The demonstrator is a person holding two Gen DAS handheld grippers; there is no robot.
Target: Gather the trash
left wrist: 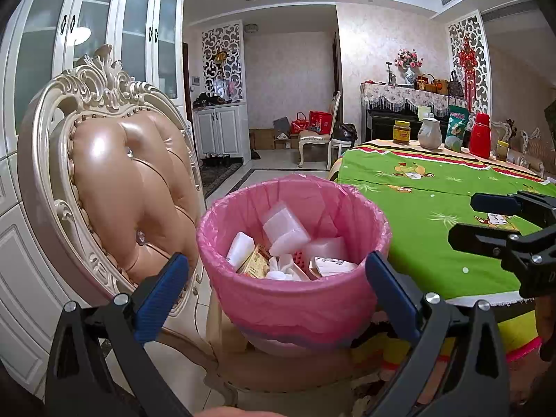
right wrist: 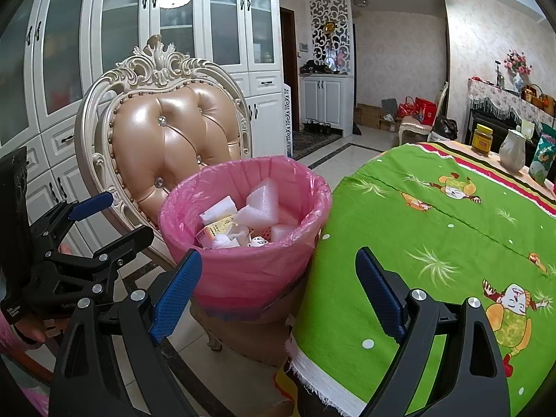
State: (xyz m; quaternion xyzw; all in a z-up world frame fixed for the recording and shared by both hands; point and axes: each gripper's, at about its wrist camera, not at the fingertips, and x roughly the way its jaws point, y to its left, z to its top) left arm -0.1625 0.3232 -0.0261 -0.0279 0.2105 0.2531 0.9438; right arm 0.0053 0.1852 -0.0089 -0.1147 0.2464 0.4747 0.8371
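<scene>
A bin [left wrist: 295,299] lined with a pink bag stands on a chair seat beside the table. Inside it lie white foam pieces [left wrist: 285,229], a yellow printed box and crumpled tissue. My left gripper [left wrist: 277,260] hangs open just in front of the bin, nothing between its blue pads. My right gripper [left wrist: 483,220] shows at the right edge over the green cloth, open and empty. In the right wrist view the bin [right wrist: 250,271] is ahead and left, the foam [right wrist: 260,191] on top, my right gripper [right wrist: 278,257] open, my left gripper [right wrist: 121,217] open at the left.
An ornate padded chair [left wrist: 132,180] rises behind the bin. A table with a green cartoon cloth [left wrist: 434,208] fills the right; a jar [left wrist: 402,132], a white jug [left wrist: 430,133] and a red flask [left wrist: 480,135] stand at its far side. White cabinets line the left wall.
</scene>
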